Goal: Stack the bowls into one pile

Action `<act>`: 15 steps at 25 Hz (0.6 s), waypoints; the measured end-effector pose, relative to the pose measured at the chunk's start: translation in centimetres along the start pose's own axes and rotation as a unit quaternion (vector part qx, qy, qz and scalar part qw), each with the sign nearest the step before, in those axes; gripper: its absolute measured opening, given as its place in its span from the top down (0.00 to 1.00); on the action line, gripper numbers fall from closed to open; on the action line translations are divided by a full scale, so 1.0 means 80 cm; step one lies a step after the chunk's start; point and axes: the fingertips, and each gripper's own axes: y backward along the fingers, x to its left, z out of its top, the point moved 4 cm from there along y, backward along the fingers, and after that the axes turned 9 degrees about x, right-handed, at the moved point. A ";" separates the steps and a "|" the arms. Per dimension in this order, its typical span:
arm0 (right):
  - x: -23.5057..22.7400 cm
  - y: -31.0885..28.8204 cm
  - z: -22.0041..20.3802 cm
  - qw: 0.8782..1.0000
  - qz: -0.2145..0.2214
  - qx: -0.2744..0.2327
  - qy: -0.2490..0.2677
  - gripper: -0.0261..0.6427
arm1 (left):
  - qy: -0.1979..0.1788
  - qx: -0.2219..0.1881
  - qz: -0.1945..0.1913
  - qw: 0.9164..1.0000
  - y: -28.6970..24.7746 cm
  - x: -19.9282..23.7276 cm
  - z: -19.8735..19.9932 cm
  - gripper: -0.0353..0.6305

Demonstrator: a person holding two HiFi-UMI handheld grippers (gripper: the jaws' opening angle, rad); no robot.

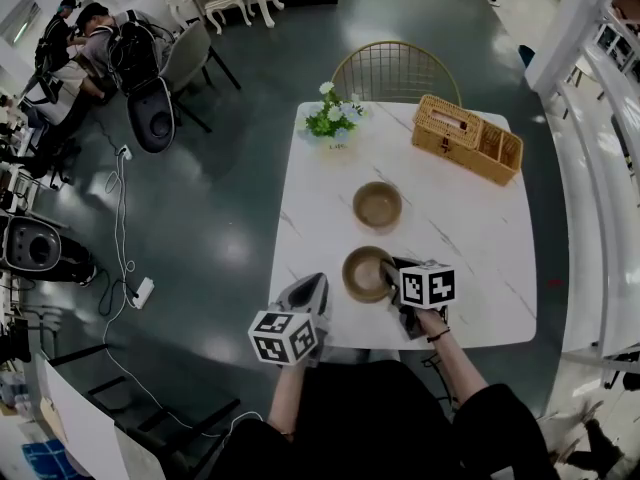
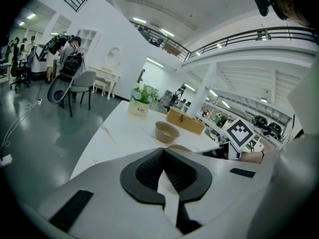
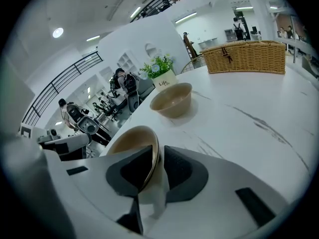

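- My worktop [image 1: 480,238] is white marble with thin grey veins.
- The bowl by the near edge [image 1: 366,273] and the bowl in the middle [image 1: 377,206] are both tan.
- My left tool [image 1: 312,290] and right tool [image 1: 392,271] are pale grey with black pads, and their cubes carry black-and-white square markers.
- The basket [image 1: 467,138] at the far right corner is golden wicker.
- The flowers [image 1: 334,116] are white over green leaves.
- The floor [image 1: 220,198] is a glossy dark grey-green.

Open office hall, mezzanine railing [image 2: 259,34], seated workers [image 1: 75,43], floor cables [image 1: 119,198]

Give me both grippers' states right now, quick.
Left gripper: closed, nothing between the tongs.
Right gripper: closed on the rim of the near bowl.
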 end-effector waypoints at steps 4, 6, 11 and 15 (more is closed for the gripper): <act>-0.002 -0.001 0.003 1.000 0.003 0.004 -0.005 0.89 | 0.000 0.000 0.001 1.000 -0.003 0.000 0.001 0.92; -0.003 -0.001 0.003 1.000 0.003 0.005 -0.006 0.90 | -0.001 0.001 0.001 1.000 -0.004 0.001 0.002 0.92; -0.003 0.002 0.004 1.000 0.005 0.003 -0.013 0.90 | -0.002 0.000 0.002 1.000 -0.005 0.002 0.007 0.92; -0.005 0.007 0.012 1.000 0.013 -0.002 -0.018 0.90 | -0.001 -0.003 0.002 1.000 -0.009 0.005 0.012 0.92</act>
